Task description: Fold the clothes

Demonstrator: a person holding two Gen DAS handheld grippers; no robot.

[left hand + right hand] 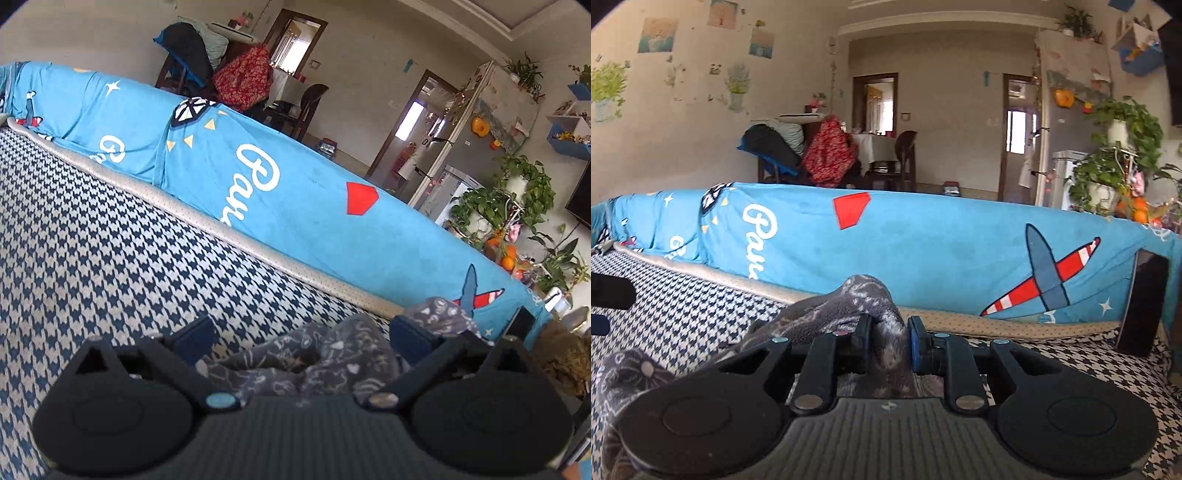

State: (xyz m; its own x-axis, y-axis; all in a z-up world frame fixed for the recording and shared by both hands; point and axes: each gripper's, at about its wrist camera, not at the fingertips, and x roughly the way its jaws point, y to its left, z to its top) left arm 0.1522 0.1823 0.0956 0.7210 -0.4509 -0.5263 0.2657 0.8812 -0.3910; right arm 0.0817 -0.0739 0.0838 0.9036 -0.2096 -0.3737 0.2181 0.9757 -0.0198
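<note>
A blue cartoon-print sofa cover point(923, 240) runs across the middle of the right wrist frame, with potted plants point(1115, 155) at right and a chair piled with clothes point(798, 151) behind. Below it spreads a houndstooth cushion point(110, 240). At lower centre the right gripper point(888, 339) is clenched on a bunched fold of the grey patterned garment point(849, 299). In the left wrist frame the left gripper point(299, 332) stands wide, the garment lying loose between its fingers point(192, 332).
</note>
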